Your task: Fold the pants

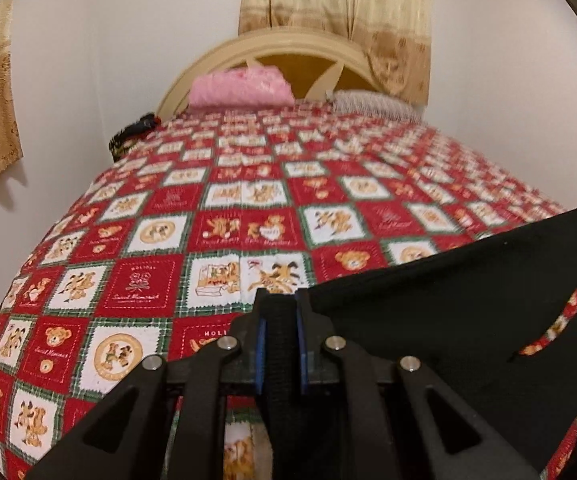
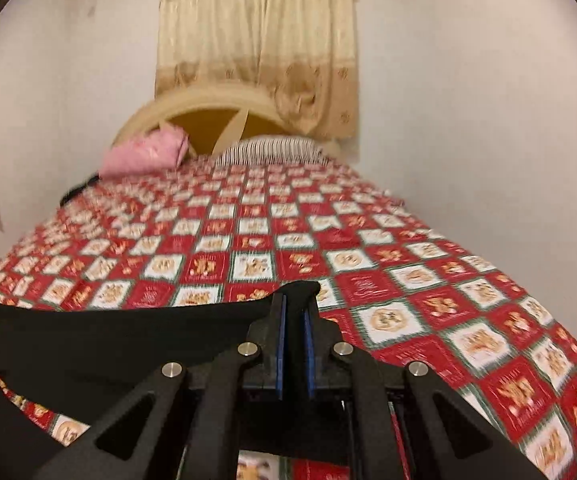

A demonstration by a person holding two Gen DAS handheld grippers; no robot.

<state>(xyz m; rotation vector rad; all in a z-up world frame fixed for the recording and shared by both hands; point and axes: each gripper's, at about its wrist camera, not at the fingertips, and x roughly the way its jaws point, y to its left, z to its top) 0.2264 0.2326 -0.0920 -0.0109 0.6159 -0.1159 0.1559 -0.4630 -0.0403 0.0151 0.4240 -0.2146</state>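
Observation:
The black pants (image 1: pixel 468 300) hang stretched above the bed between my two grippers. My left gripper (image 1: pixel 281 304) is shut on one edge of the pants, and the cloth runs off to the right. In the right wrist view the pants (image 2: pixel 128 332) run off to the left. My right gripper (image 2: pixel 294 300) is shut on their other edge, with black cloth bunched at the fingertips. Both grippers are held a little above the bedspread.
The bed carries a red, white and green teddy-bear bedspread (image 1: pixel 216 232). A pink folded bundle (image 1: pixel 240 88) and a striped pillow (image 2: pixel 272 148) lie at the curved headboard (image 2: pixel 216 116). A dark item (image 1: pixel 132 134) lies at the far left edge. Beige curtains (image 2: pixel 256 40) hang on the white wall.

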